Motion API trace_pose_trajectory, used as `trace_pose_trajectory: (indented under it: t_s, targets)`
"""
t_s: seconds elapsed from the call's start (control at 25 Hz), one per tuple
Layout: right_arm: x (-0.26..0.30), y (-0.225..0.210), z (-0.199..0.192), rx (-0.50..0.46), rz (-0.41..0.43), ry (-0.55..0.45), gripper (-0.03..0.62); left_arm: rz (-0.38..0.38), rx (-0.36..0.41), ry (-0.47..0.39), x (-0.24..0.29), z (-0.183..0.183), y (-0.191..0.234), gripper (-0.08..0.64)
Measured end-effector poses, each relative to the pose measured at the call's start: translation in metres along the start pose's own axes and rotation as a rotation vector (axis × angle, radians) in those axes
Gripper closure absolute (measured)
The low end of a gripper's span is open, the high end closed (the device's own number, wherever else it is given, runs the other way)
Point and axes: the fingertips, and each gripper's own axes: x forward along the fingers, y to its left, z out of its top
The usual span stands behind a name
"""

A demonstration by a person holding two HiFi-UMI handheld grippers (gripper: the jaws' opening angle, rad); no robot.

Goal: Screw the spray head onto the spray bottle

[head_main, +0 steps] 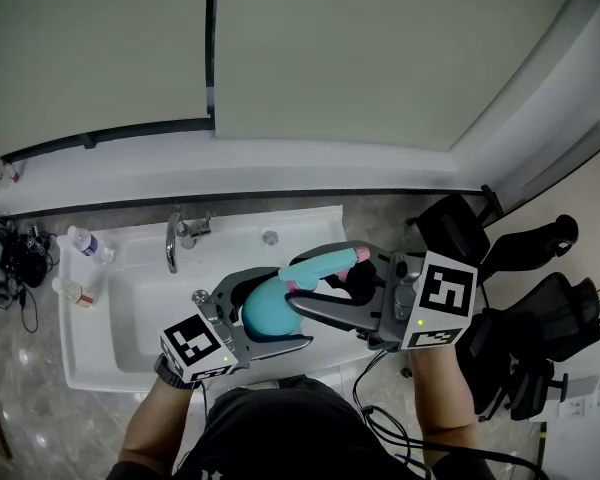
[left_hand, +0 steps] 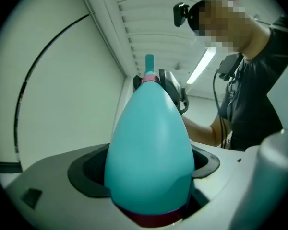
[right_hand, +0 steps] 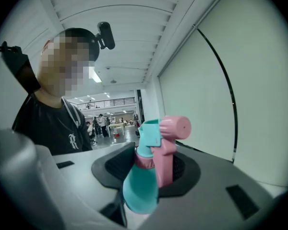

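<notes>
Aloft over the sink (head_main: 100, 368) edge, left gripper (head_main: 294, 308) jaws clamp the bottle (head_main: 265, 310), right gripper (head_main: 302, 280) jaws clamp the spray head (head_main: 325, 263).

Spray bottle (head_main: 267, 310) over sink (head_main: 80, 356)

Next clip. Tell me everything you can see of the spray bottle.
The spray bottle is teal, egg-shaped, smooth like plastic, with a dark pink band at its base. Its teal-and-pink spray head sits on the neck over a pink collar; how far it is threaded cannot be told. It lies roughly level above the white sink, body clamped in the left tool, head gripped by the right tool.
</notes>
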Motion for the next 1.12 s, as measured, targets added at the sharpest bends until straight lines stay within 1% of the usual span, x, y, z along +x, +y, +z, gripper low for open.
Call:
trace_pose_trajectory:
  t_s: [0.12, 0.28, 0.4, 0.48, 0.52, 0.56, 0.6, 0.72, 0.84, 1.0, 1.04, 1.12]
  targets:
    - [0.001, -0.018, -0.006, 0.040, -0.096, 0.003, 0.442, 0.170, 0.061, 0.051, -0.002, -0.008, 0.022, 0.115]
    - [0.005, -0.041, -0.015, 0.096, -0.246, 0.022, 0.442, 0.414, 0.152, 0.114, -0.006, -0.014, 0.051, 0.115]
    - [0.006, -0.053, -0.023, 0.147, -0.344, 0.041, 0.442, 0.589, 0.227, 0.185, -0.011, -0.023, 0.070, 0.115]
    - [0.007, -0.059, -0.030, 0.195, -0.401, 0.049, 0.442, 0.666, 0.266, 0.228, -0.014, -0.029, 0.079, 0.115]
    - [0.007, -0.062, -0.032, 0.218, -0.425, 0.049, 0.442, 0.678, 0.272, 0.238, -0.014, -0.032, 0.081, 0.115]
    - [0.006, -0.064, -0.033, 0.235, -0.444, 0.050, 0.442, 0.671, 0.266, 0.239, -0.013, -0.033, 0.082, 0.115]
    - [0.005, -0.065, -0.034, 0.246, -0.457, 0.051, 0.442, 0.648, 0.253, 0.232, -0.011, -0.034, 0.080, 0.115]
    - [0.003, -0.062, -0.031, 0.258, -0.457, 0.044, 0.440, 0.546, 0.201, 0.192, -0.005, -0.032, 0.072, 0.115]
    - [0.002, -0.056, -0.022, 0.259, -0.423, 0.021, 0.440, 0.458, 0.154, 0.149, -0.001, -0.026, 0.065, 0.115]
    - [0.001, -0.043, -0.011, 0.234, -0.365, -0.003, 0.439, 0.346, 0.078, 0.089, -0.001, -0.018, 0.054, 0.115]
    - [0.001, -0.038, -0.007, 0.225, -0.341, -0.011, 0.426, 0.308, 0.057, 0.071, -0.001, -0.016, 0.050, 0.115]
    - [-0.004, -0.026, 0.001, 0.209, -0.269, -0.031, 0.360, 0.224, 0.022, 0.036, -0.001, -0.010, 0.040, 0.115]
